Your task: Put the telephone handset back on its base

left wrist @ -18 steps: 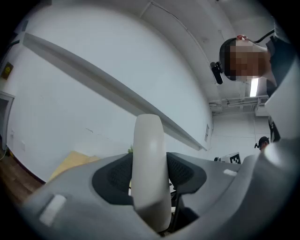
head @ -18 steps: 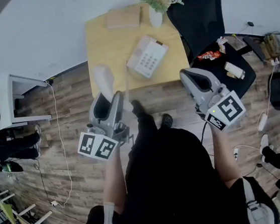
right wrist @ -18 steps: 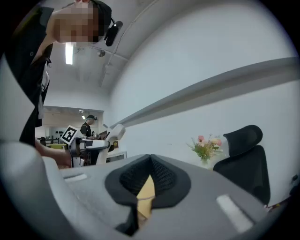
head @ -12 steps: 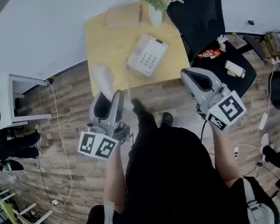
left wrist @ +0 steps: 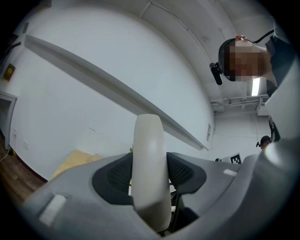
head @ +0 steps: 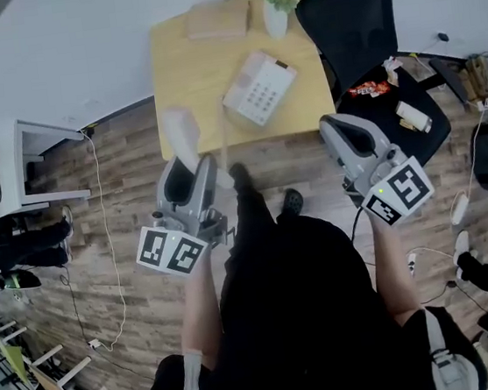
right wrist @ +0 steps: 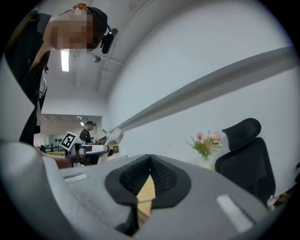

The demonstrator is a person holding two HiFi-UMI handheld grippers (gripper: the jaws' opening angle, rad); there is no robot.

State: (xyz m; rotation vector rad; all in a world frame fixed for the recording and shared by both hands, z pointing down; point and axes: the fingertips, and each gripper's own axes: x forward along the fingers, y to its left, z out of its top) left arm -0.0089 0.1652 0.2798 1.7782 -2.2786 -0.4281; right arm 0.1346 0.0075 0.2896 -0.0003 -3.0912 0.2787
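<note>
Handset (head: 180,136) first: it is off its base (head: 259,89) and clamped between the jaws of my left gripper (head: 195,171), standing up out of them. From the head view it sits by the near left corner of the worktop (head: 185,73). In the left gripper view the dark ribbed pads press on both of its flanks. My right gripper (head: 334,126) has its jaws together at the tips with nothing between them, and it hovers off the worktop's near right corner.

So the pick-up looks done. By my judgement the carry to the base and the seating in its cradle are both left, since the handset and the base are well apart.

The handset is smooth, glossy, off-white plastic, a long bar with a rounded end. It is hard and probably slick against my textured rubber pads. The base is a white plastic wedge with a grid of small grey keys, lying askew on the far right part of the worktop. The worktop is pale yellow wood, flat and matt. A white vase (head: 275,20) of pink flowers stands at its far edge.
</note>
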